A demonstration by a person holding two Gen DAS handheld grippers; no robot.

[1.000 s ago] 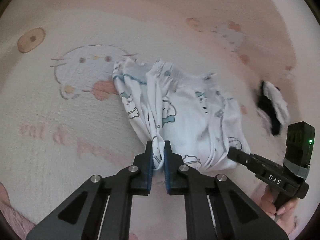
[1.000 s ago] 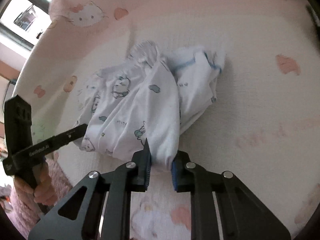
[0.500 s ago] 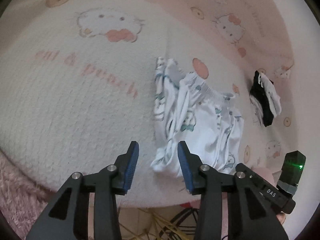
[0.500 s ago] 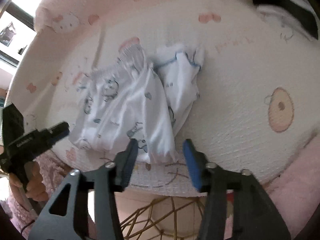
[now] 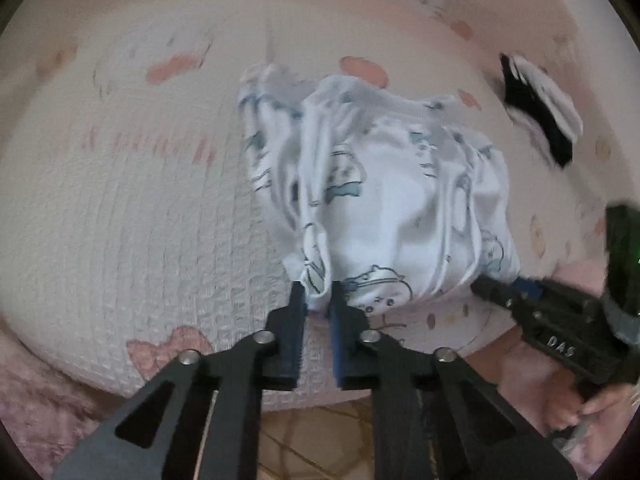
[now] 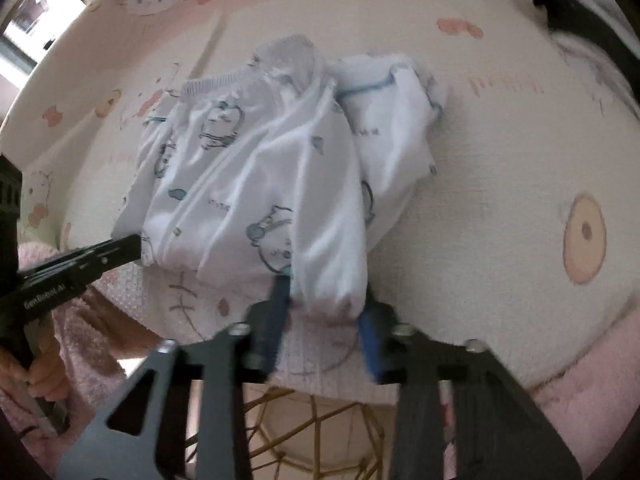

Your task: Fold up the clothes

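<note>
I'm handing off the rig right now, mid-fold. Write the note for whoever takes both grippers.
Left gripper: jaws have just closed again, pinching a near-edge corner of the white printed garment.
Right gripper: jaws have just been closing around the other near corner, which bulges between the pads; grip looks less tight.
Garment lies bunched and wrinkled on the pink cartoon-print bedcover, near its front edge. A black-and-white item lies farther back, untouched.
Done: both near corners re-gripped.
Left: spread it flat, then fold; nothing is neatly folded yet.
</note>
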